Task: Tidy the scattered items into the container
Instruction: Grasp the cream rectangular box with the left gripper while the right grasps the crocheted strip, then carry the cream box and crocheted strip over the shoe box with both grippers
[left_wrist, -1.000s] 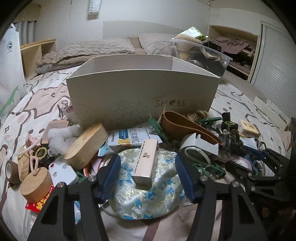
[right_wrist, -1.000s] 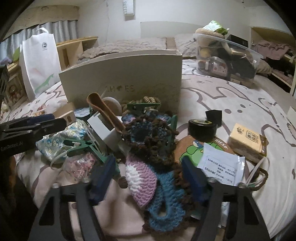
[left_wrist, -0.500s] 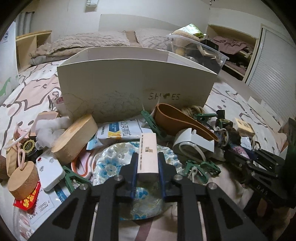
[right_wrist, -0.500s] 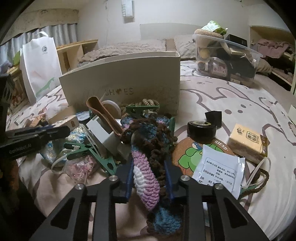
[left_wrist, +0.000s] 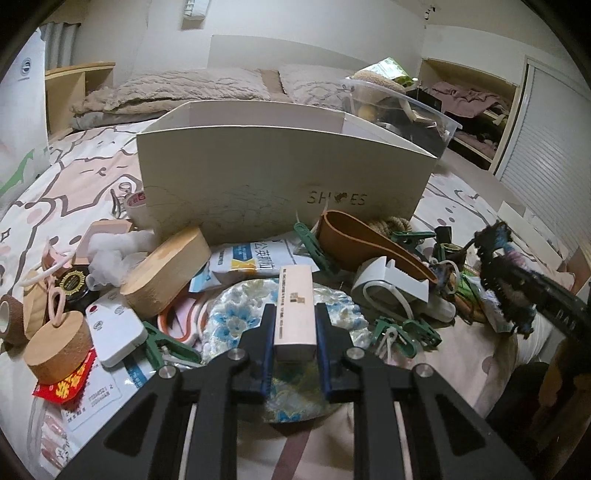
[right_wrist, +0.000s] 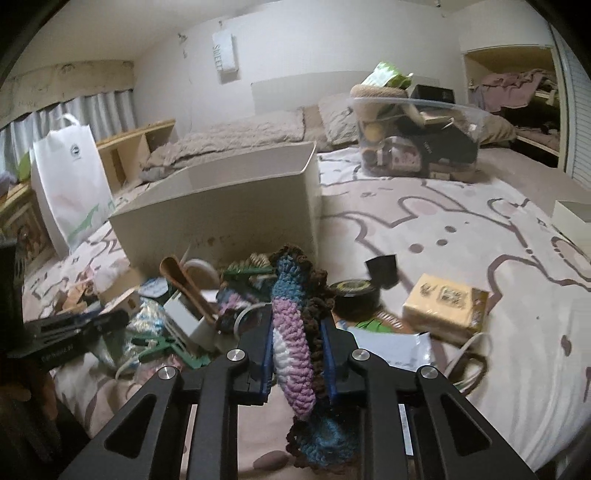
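Both tools closed: left tool (left_wrist: 295, 343) pinches box (left_wrist: 295, 306).

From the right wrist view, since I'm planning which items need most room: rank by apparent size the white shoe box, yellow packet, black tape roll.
1. White shoe box, by far.
2. Yellow packet.
3. Black tape roll, though close to the packet.

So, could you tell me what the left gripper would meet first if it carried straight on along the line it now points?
Probably the blue-and-white packet, just beyond the pale box that the left gripper clamps, then the shoe box wall. Depth is hard to judge here.
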